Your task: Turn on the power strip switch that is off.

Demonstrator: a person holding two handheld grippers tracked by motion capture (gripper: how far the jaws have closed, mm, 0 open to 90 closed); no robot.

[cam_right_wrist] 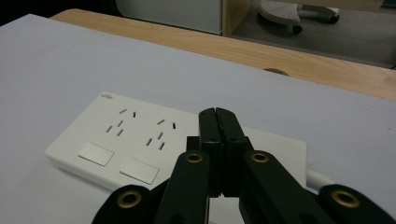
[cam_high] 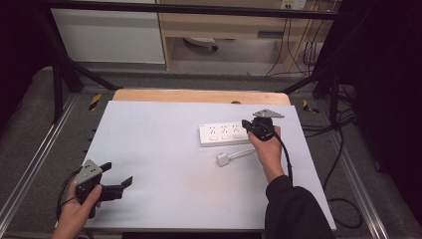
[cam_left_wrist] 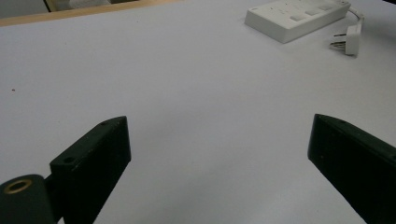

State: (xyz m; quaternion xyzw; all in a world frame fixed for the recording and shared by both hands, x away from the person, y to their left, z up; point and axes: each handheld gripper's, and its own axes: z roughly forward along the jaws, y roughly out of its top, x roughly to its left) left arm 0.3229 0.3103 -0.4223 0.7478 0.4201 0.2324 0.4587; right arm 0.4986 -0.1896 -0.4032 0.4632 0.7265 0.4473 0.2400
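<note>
High view: the left tongs (cam_high: pixel 113 175) rest at the near left corner of the pale grey matte desk (cam_high: pixel 159 164), jaws spread wide, nothing between them; they look parked clear of the work. The right tongs (cam_high: pixel 247 124) sit at the right end of the white rectangular plastic power strip (cam_high: pixel 224 134), probably poised to press or steady it. The strip's short white cord with its white plug (cam_high: pixel 223 160) lies loose just in front, unplugged. Beyond the desk: a wooden edge, black frame struts, grey floor, cables.

Left gripper view: both jaws stand far apart over bare desk; the power strip (cam_left_wrist: pixel 295 16) and plug (cam_left_wrist: pixel 348 41) lie well off.

Right gripper view: the jaws are pressed together with nothing between, tips over the strip's (cam_right_wrist: pixel 116 140) top face beside the sockets. A chair base shows on the floor behind.
</note>
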